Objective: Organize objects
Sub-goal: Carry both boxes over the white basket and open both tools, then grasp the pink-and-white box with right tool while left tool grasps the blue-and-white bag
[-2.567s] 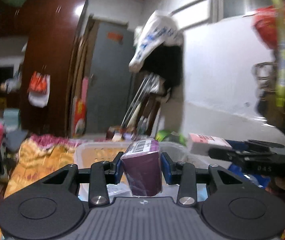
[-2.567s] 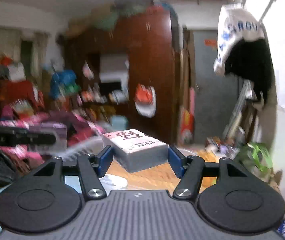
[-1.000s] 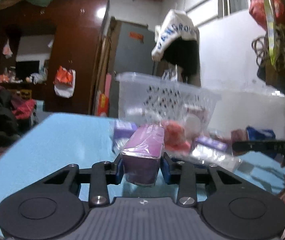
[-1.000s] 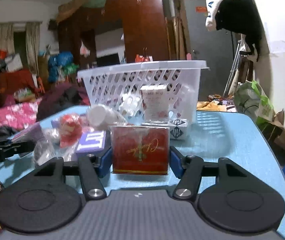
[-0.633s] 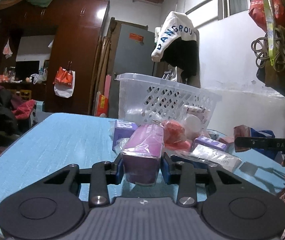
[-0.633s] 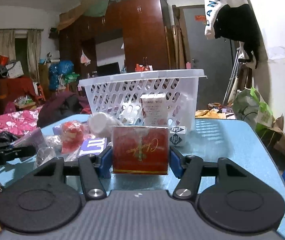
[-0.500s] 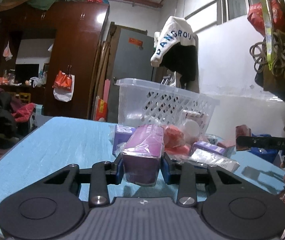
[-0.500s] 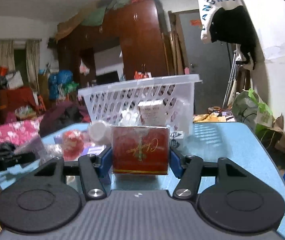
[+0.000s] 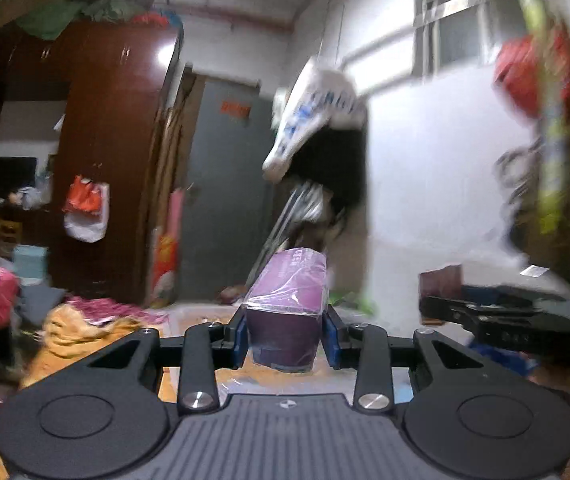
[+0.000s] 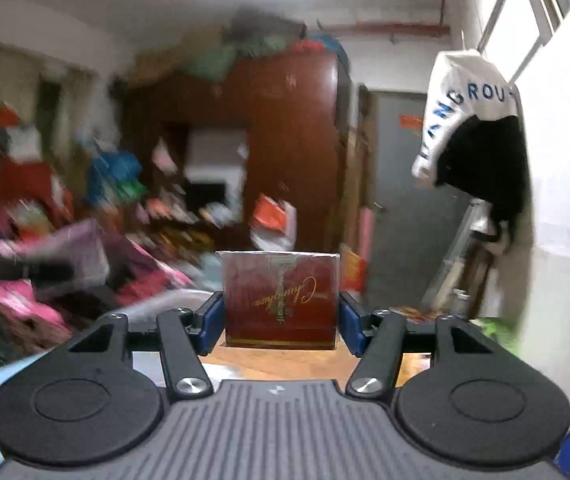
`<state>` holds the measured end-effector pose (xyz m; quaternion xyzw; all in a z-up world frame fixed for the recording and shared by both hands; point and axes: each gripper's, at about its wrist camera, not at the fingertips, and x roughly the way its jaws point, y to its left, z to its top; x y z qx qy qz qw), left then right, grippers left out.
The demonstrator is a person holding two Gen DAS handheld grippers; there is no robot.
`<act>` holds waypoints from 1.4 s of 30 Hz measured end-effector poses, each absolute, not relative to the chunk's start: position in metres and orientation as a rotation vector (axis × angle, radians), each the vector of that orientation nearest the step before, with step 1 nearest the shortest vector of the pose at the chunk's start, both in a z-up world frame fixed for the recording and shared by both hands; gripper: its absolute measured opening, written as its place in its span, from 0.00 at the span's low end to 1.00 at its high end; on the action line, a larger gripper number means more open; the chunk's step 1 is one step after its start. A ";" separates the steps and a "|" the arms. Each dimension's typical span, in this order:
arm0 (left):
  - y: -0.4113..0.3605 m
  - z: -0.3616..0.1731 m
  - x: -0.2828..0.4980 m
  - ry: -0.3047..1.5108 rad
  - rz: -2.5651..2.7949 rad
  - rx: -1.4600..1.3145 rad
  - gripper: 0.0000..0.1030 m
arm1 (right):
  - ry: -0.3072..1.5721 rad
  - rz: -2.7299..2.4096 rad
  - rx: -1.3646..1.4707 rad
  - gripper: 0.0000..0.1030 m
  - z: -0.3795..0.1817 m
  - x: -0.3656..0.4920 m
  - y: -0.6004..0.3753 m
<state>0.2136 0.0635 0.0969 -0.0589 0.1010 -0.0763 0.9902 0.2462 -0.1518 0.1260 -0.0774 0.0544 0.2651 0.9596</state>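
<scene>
Gripping two boxes: purple box [image 9: 285, 308], red box [image 10: 280, 300]

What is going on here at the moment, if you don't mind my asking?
A person is sorting small boxes with a handheld tool in each hand. The left tool is shut on a purple box, and the right tool is shut on a red box with gold script. Both boxes are held up in the air, with the cluttered room behind them. The pale rim of a basket seems to show just beyond the purple box, though the frames are blurred, so both tools appear to be moving.
</scene>
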 end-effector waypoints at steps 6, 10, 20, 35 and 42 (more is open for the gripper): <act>0.044 0.076 0.280 0.355 -0.094 -0.086 0.50 | 0.291 0.574 -0.181 0.61 0.106 0.312 -0.127; 0.044 0.074 0.278 0.321 0.009 -0.070 0.98 | 0.273 0.495 -0.226 1.00 0.102 0.306 -0.120; 0.027 0.001 0.106 0.236 -0.164 -0.037 0.98 | 0.414 0.596 -0.038 1.00 0.040 0.208 -0.176; 0.005 -0.070 0.096 0.415 -0.148 0.024 0.98 | 0.527 0.698 -0.002 0.98 -0.008 0.199 -0.178; 0.008 -0.070 0.097 0.400 -0.118 -0.047 0.85 | 0.494 0.691 0.002 0.91 -0.012 0.186 -0.175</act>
